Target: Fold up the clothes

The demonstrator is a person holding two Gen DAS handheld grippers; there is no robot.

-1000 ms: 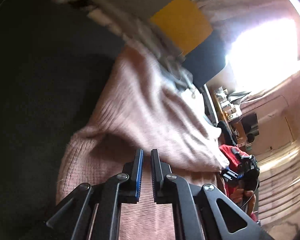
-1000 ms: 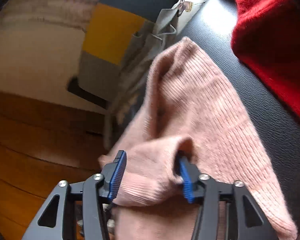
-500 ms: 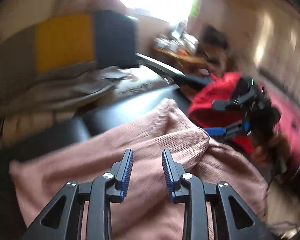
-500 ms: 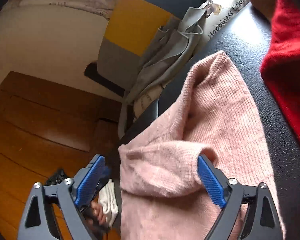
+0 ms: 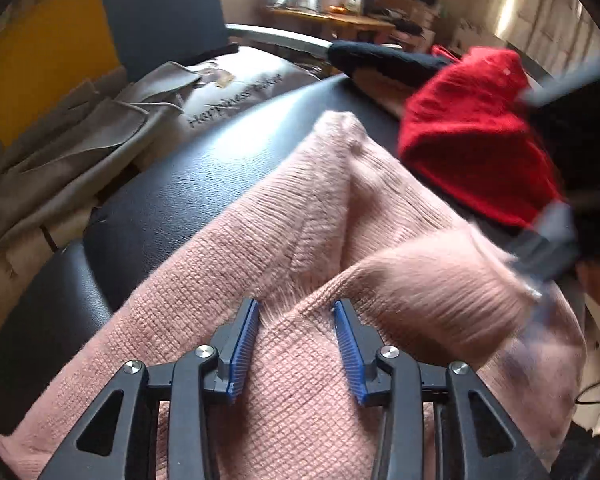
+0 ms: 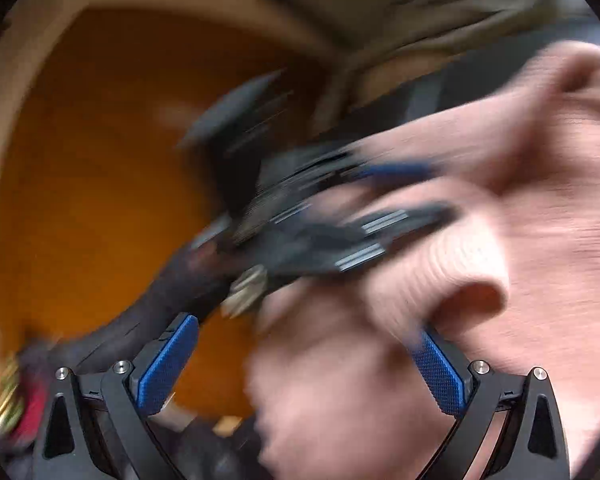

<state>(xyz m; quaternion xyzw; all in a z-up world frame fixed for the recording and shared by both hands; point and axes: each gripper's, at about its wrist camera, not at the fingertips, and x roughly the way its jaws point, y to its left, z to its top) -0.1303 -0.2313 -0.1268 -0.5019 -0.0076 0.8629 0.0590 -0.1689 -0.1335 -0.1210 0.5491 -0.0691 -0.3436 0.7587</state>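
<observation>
Both wrist views close, sharing pink sweater (image 5: 300,264)

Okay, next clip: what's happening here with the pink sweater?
A person with a gripper in each hand is working on a pink sweater spread over a black padded surface. The left gripper is open, its fingers straddling a raised fold of the knit. The right gripper is also open wide, with pink knit bunched between its fingers; that view is badly blurred. A red garment lies beside the sweater. The fold isn't finished.

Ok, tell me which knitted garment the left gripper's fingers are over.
The pink sweater, spread across the black seat under the open left gripper. The red knit lies farther off, to the right.
</observation>
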